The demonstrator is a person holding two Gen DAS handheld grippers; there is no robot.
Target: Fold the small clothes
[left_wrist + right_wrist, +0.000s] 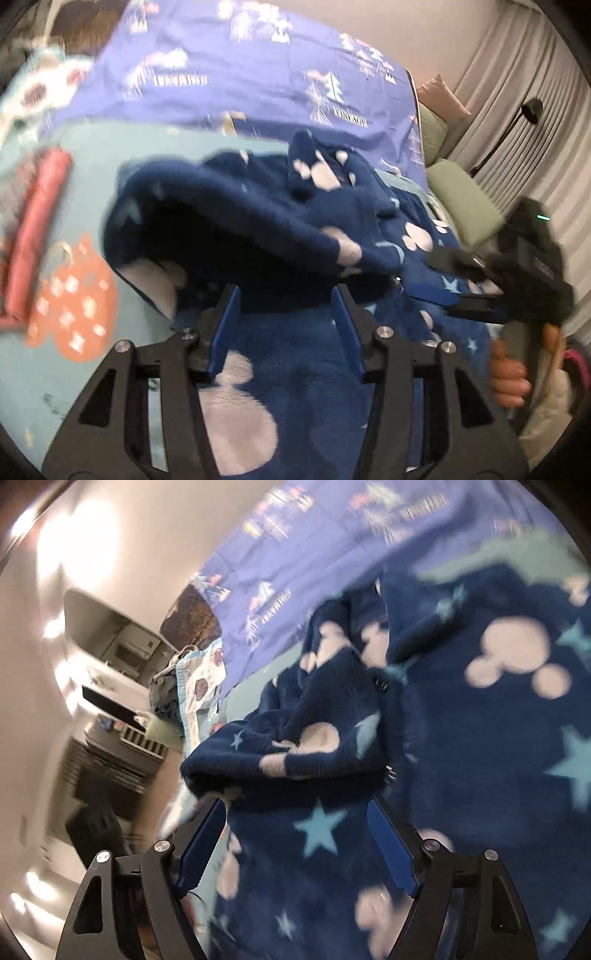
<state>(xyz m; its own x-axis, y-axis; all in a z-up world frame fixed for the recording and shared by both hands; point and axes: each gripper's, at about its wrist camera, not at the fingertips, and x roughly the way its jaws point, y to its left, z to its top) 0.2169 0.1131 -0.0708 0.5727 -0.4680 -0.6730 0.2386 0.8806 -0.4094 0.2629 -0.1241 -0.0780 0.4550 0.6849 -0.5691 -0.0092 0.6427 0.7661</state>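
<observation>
My left gripper (286, 295) hangs with its jaws apart over the navy fleece garment (258, 221), nothing pinched. My right gripper (295, 808) is spread wide above the same fleece, clamping nothing. The garment lies rumpled on the teal sheet (92, 155), purple blanket (240, 85) beyond.

Left claw (286, 291) and right claw (295, 805) agape.

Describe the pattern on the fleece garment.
Navy fleece garment with pale mouse-head shapes and light blue stars; clearest in the right wrist view.
</observation>
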